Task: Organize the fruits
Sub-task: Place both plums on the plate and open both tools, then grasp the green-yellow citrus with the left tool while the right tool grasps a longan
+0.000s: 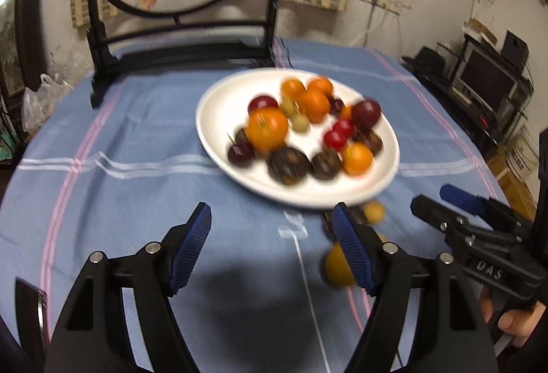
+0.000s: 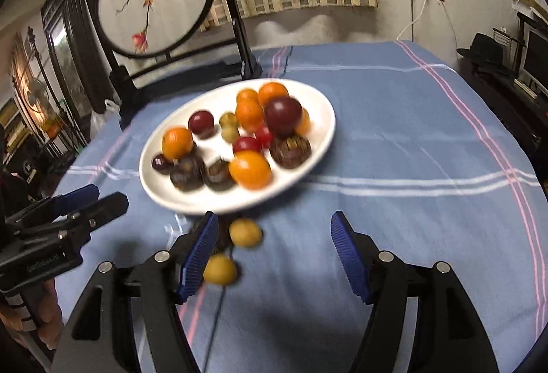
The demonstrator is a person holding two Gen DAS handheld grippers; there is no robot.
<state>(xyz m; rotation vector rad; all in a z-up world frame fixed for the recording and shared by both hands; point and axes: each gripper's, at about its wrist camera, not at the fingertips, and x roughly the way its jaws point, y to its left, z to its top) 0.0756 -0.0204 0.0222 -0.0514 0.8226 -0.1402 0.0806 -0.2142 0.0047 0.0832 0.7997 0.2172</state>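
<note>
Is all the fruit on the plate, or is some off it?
Some is off: two yellow fruits lie on the tablecloth beside the white plate.

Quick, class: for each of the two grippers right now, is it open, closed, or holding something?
Left gripper: open, holding nothing; only blue tablecloth shows between its fingers.
Right gripper: open, holding nothing; the small yellow fruits lie beside its left finger.

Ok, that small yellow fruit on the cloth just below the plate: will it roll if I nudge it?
Probably. The small yellow fruit looks round and smooth, so a nudge could send it rolling, though the blue cloth may slow it. Its skin might slip between ribbed pads.
</note>
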